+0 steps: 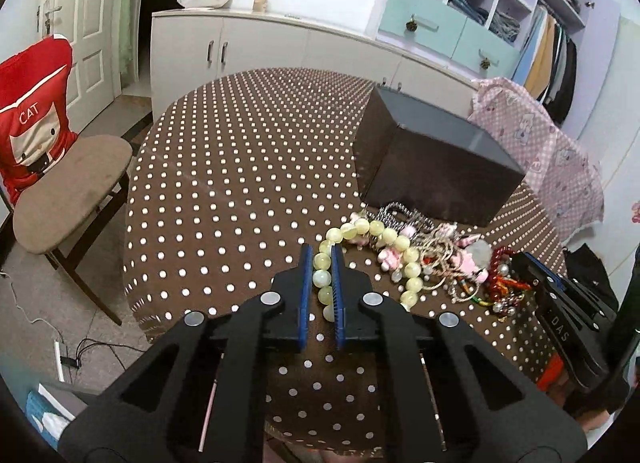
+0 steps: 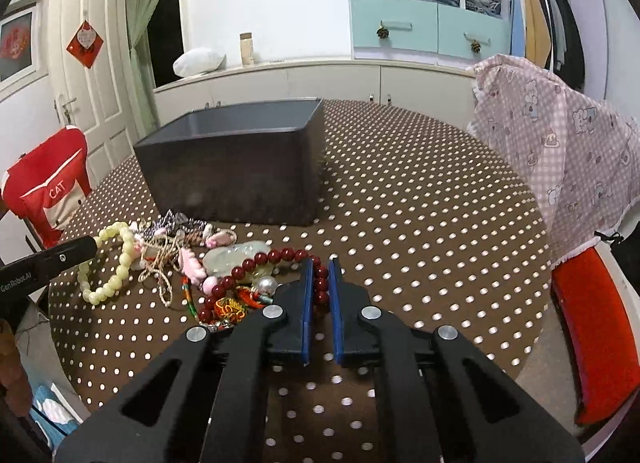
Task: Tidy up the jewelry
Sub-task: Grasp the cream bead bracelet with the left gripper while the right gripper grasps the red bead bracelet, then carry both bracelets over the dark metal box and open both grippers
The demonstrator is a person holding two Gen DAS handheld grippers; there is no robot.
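**Both claws closed on bead bracelets**

The pale green bracelet (image 1: 362, 249) sits pinched in the left claw (image 1: 321, 259); the dark red bracelet (image 2: 280, 263) in the right claw (image 2: 320, 269). Both lie in the jewelry pile (image 2: 192, 259) before a dark box (image 2: 236, 159) on the dotted brown desk (image 2: 420, 223). A red chair cover (image 1: 34, 119) reads "CAT".

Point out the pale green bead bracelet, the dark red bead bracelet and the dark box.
pale green bead bracelet (image 1: 412, 270), left wrist view, a bead on its right side.
dark red bead bracelet (image 2: 262, 258), right wrist view, a bead on its top arc.
dark box (image 2: 228, 175), right wrist view, front wall.
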